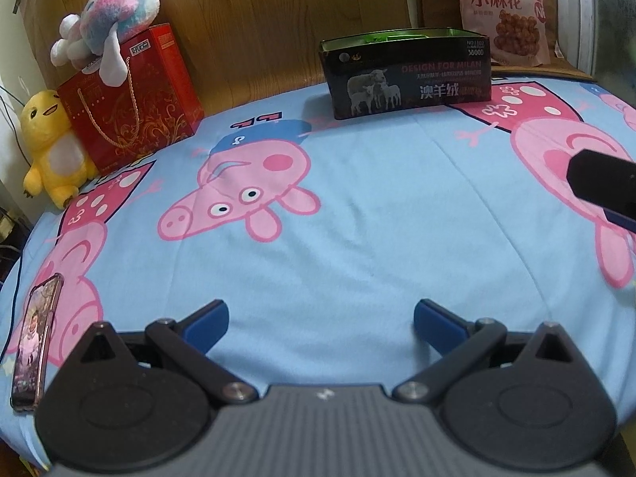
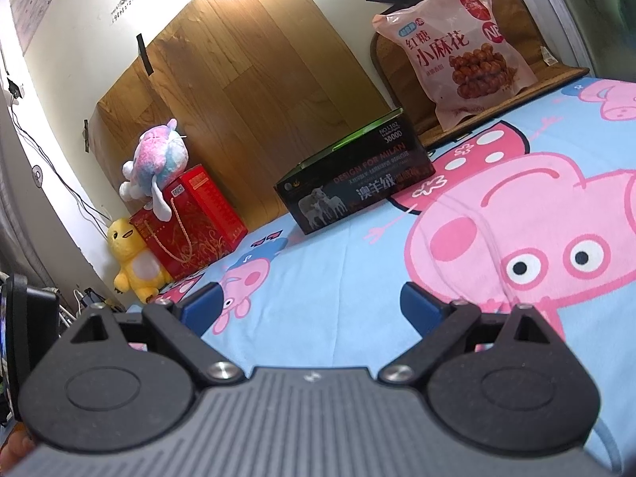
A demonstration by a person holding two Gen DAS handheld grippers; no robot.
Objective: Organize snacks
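Note:
A pink snack bag (image 1: pixel 507 8) (image 2: pixel 457 63) leans upright at the back right, on a woven mat. In front of it a black open-top box (image 1: pixel 407 75) (image 2: pixel 353 183) printed with sheep stands on the blue cartoon-pig bedsheet (image 1: pixel 357 218) (image 2: pixel 357 278). My left gripper (image 1: pixel 321 322) hovers low over the sheet, open and empty, well short of the box. My right gripper (image 2: pixel 310 304) is also open and empty, off to the right; part of it shows as a dark shape (image 1: pixel 600 183) at the left wrist view's right edge.
A red gift bag (image 1: pixel 135 99) (image 2: pixel 190 222) stands at the back left with a pastel plush (image 1: pixel 107 16) (image 2: pixel 155 163) on top and a yellow duck plush (image 1: pixel 49 147) (image 2: pixel 133 262) beside it. A phone (image 1: pixel 33 342) lies near the left edge. Wooden board (image 1: pixel 258 20) behind.

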